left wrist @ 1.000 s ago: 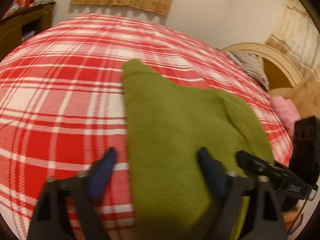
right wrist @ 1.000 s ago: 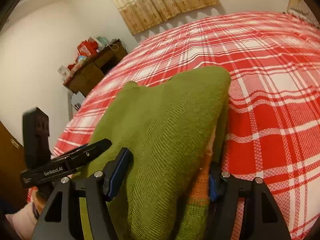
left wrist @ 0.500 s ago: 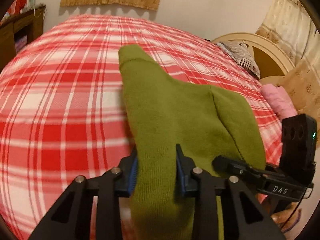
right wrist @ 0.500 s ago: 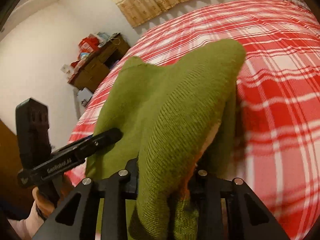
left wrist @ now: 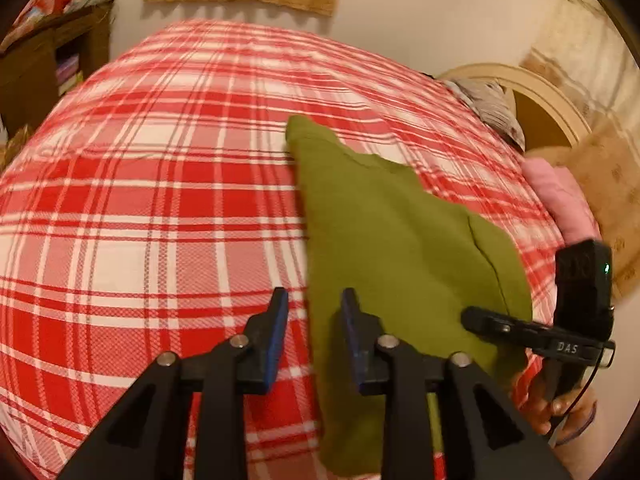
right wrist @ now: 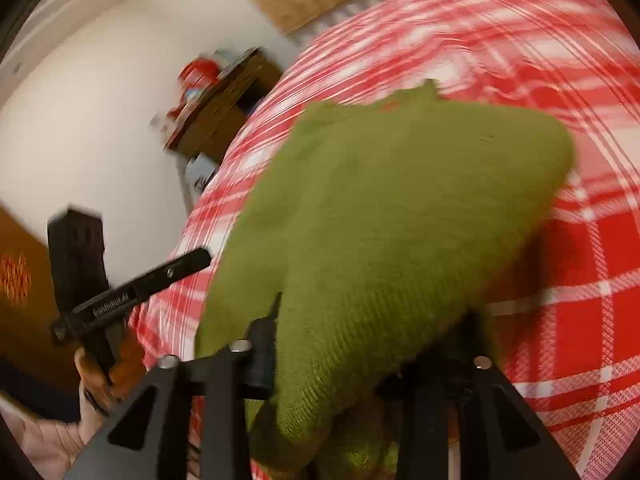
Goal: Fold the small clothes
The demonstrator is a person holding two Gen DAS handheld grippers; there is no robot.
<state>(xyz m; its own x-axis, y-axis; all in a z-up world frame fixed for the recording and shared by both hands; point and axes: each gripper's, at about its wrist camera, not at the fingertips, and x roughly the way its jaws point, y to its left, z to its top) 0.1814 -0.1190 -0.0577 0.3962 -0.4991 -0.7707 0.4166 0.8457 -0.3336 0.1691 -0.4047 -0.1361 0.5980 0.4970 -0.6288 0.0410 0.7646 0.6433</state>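
Left gripper [left wrist: 312, 320] stands part open over the bedspread [left wrist: 152, 208]; its jaws have just been opening, and the sweater [left wrist: 392, 240] edge lies against the right pad, not clamped. Right gripper [right wrist: 368, 344] has also just been opening; a thick fold of sweater bulges between its jaws, but blur and the cloth hide the pads, so I cannot tell whether it grips. The sweater lies folded on the bed, its near end by both tools, its far tip well out on the plaid. Risk: if the right jaws catch the knit as they pull away, the fold would drag open. The left's right pad, touching the edge, could also shift that layer.
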